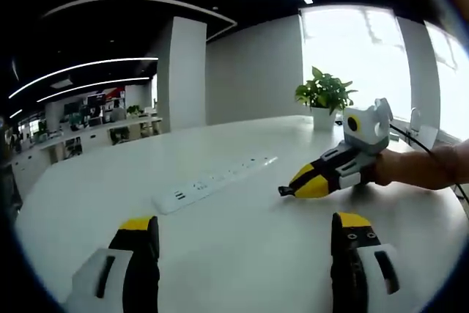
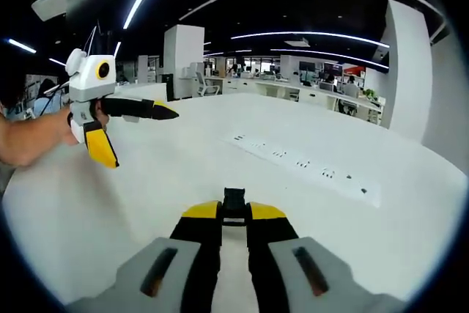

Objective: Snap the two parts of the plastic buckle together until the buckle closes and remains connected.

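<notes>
A small black buckle part (image 2: pixel 234 201) sticks out between the yellow tips of my right gripper (image 2: pixel 234 215), which is shut on it just above the white table (image 2: pixel 146 203). From the left gripper view, the right gripper (image 1: pixel 287 190) rests low over the table at the right, held by a person's hand (image 1: pixel 418 170), with a dark bit at its tip. My left gripper (image 1: pixel 245 231) is open with nothing between its jaws. In the right gripper view the left gripper (image 2: pixel 145 140) hovers at the upper left, jaws spread wide.
A long white power strip (image 1: pixel 212 185) lies across the middle of the table, also seen as the power strip (image 2: pixel 308 166) to my right. A potted plant (image 1: pixel 325 97) stands at the far edge by the window. Office desks fill the background.
</notes>
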`<state>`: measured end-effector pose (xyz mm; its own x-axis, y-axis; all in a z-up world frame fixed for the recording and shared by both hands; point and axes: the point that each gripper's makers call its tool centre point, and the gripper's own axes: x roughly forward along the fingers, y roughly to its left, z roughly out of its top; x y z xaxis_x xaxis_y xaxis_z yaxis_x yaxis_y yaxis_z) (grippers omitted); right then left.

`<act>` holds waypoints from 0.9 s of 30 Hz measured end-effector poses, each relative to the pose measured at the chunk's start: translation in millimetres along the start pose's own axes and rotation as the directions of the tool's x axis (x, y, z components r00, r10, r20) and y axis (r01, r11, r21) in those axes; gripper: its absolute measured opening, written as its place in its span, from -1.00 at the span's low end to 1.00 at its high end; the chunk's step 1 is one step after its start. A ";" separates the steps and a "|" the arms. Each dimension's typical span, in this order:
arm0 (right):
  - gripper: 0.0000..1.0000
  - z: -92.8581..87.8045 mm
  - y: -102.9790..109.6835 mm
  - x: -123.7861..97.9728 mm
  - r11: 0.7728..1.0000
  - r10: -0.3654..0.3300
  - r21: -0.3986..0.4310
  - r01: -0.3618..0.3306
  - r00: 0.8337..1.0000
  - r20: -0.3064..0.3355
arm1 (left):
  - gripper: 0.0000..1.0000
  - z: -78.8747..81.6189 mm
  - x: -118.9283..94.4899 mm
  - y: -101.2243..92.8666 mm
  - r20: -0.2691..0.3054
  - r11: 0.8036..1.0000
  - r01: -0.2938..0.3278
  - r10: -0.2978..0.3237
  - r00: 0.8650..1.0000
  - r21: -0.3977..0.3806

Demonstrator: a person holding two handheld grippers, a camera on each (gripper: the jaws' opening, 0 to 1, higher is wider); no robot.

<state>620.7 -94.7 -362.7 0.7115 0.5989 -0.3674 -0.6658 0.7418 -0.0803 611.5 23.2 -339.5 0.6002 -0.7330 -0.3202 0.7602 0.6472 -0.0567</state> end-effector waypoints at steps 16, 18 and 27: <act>-0.79 13.2 -9.4 11.8 1.000 0.000 -0.009 0.000 1.000 -0.006 | 0.99 2.5 6.8 6.0 -0.001 1.000 0.008 -0.008 1.000 -0.005; -0.79 14.4 -10.1 13.7 1.000 -0.001 -0.014 0.001 1.000 -0.008 | 0.99 2.3 7.4 6.8 -0.001 1.000 0.009 -0.009 1.000 -0.007; -0.79 15.3 -7.5 20.3 1.000 0.009 -0.017 -0.010 1.000 -0.010 | 0.99 1.1 8.1 9.4 -0.003 1.000 0.008 -0.008 1.000 -0.009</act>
<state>643.6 -83.5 -355.4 0.7030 0.6028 -0.3774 -0.6762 0.7309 -0.0921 623.7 23.1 -341.6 0.5932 -0.7375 -0.3230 0.7627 0.6432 -0.0678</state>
